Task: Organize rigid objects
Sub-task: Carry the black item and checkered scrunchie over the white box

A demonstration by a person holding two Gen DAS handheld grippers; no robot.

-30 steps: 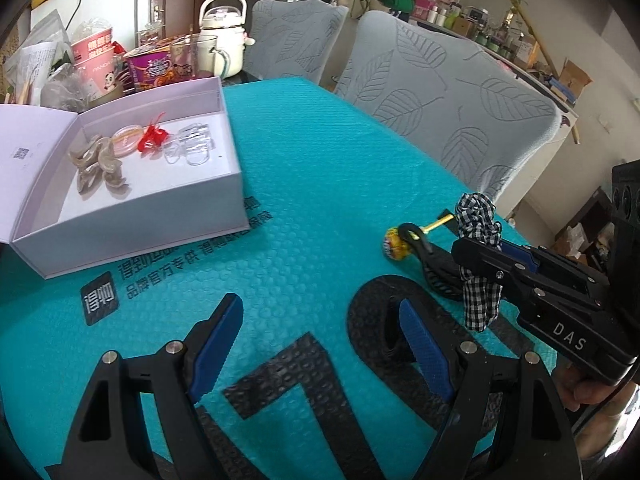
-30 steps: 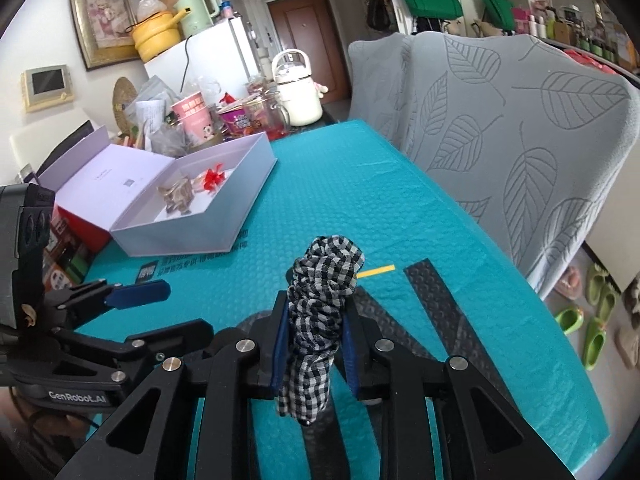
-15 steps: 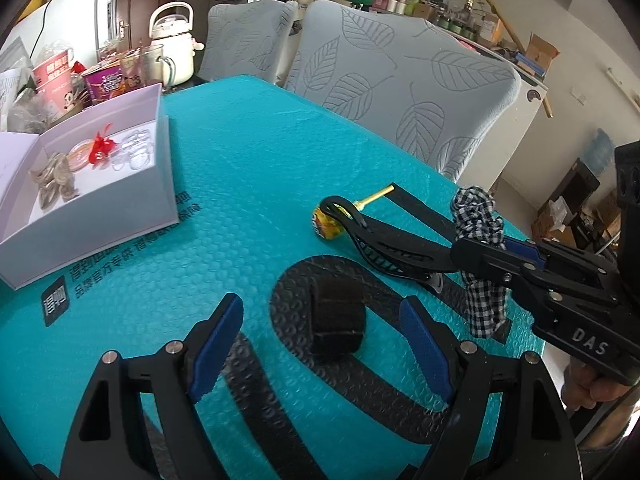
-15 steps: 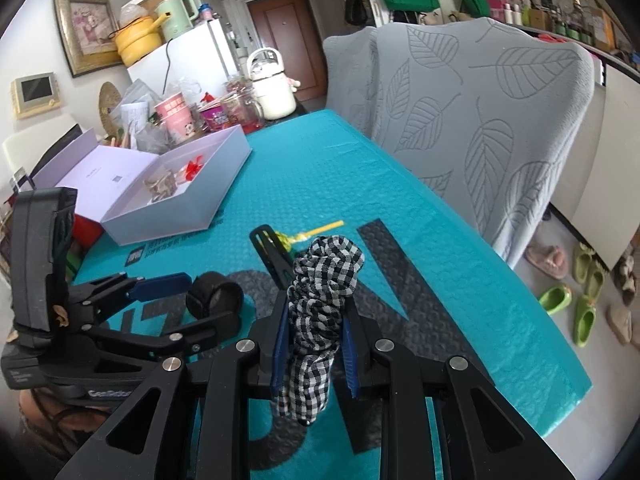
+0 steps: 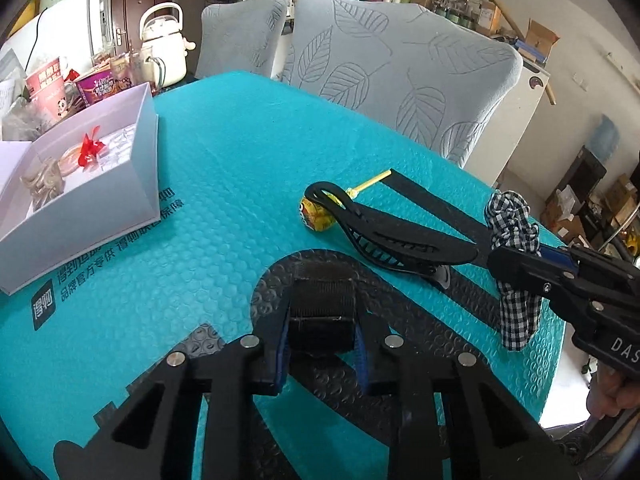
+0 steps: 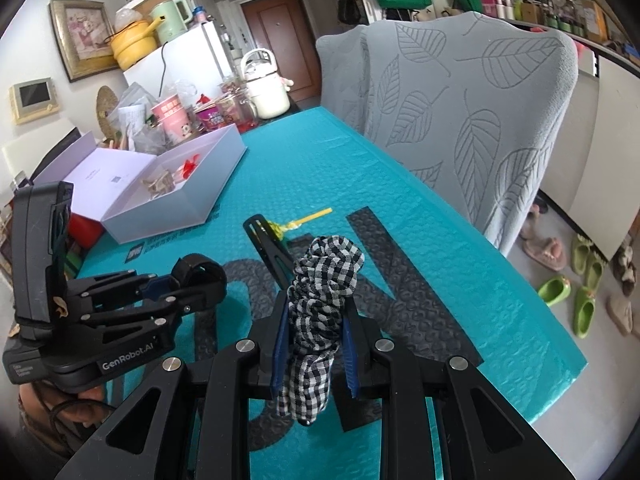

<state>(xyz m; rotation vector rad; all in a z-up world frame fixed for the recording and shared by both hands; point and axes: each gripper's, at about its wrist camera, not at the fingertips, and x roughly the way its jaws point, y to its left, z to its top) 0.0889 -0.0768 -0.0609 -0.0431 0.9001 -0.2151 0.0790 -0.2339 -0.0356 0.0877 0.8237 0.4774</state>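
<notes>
Now your left gripper (image 5: 322, 334) is clamped on the black band roll (image 5: 322, 312), low over the teal mat (image 5: 240, 184). Your right gripper (image 6: 312, 344) pinches the checkered scrunchie (image 6: 320, 300); black hair clip (image 5: 392, 240) and lollipop (image 5: 318, 214) lie just ahead.

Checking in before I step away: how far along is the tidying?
Done: several small items lie in the white box. In hand: left gripper is shut on the black roll, right gripper on the checked scrunchie. Left: black hair clip and lollipop on the teal mat.
</notes>
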